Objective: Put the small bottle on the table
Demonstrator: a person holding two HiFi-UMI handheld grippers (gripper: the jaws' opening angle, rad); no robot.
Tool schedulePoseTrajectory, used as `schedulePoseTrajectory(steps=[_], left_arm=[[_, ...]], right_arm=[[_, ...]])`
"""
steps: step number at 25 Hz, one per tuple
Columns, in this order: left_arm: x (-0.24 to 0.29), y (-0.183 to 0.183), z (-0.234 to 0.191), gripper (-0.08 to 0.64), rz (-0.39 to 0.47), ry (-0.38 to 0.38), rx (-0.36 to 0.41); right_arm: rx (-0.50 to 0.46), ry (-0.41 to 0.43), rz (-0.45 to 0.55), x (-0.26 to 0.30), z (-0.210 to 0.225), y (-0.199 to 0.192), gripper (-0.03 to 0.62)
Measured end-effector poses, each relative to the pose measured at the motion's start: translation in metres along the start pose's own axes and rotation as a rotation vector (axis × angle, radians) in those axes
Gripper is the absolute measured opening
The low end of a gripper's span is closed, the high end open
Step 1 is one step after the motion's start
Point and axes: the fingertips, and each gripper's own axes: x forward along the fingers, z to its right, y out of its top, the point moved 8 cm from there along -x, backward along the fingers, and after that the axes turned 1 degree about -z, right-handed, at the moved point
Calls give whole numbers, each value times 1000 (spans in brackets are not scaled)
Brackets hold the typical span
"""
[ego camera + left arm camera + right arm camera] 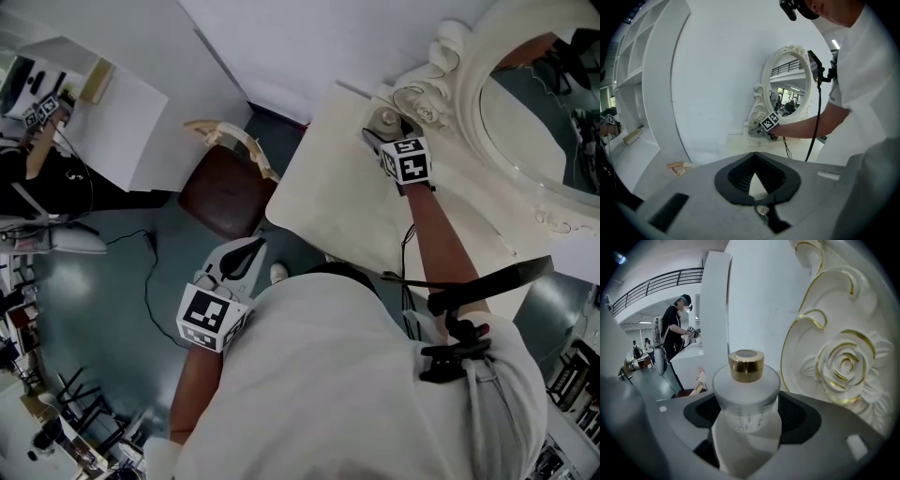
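The small frosted bottle (746, 397) with a gold cap stands upright on the cream table (328, 187), close to the mirror's carved base. My right gripper (746, 416) is open, with a jaw on either side of the bottle's body. From the head view the right gripper (382, 128) sits at the table's far corner, and the bottle (384, 119) is barely visible at its tip. Down by my left side, over the floor, my left gripper (255, 246) hangs away from the table. Its jaws (754, 154) meet at the tips and hold nothing.
An ornate white mirror (534, 112) with a gilded rose carving (843, 362) stands right beside the bottle. A brown-seated chair (225, 192) sits left of the table, and a white counter (103, 112) is further left. A person (675, 333) stands in the background.
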Motion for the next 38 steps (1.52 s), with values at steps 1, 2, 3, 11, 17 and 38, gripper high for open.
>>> schedulePoseTrajectory(steps=[1, 2, 3, 11, 17, 38], left_arm=[[0, -1, -1, 3, 3, -8, 4], [-1, -2, -2, 3, 6, -16, 8], [-2, -3, -2, 3, 10, -24, 11], [-19, -16, -7, 3, 36, -82, 44], [-44, -33, -13, 3, 53, -113, 53], [-123, -113, -20, 3, 54, -239, 119]], right_arm=[[13, -11, 0, -3, 0, -2, 379], [23, -22, -1, -6, -1, -5, 380], [30, -32, -4, -10, -2, -8, 380], [81, -98, -13, -48, -24, -26, 304], [89, -158, -27, -84, -60, -38, 59], [39, -40, -70, -182, -275, -71, 2]])
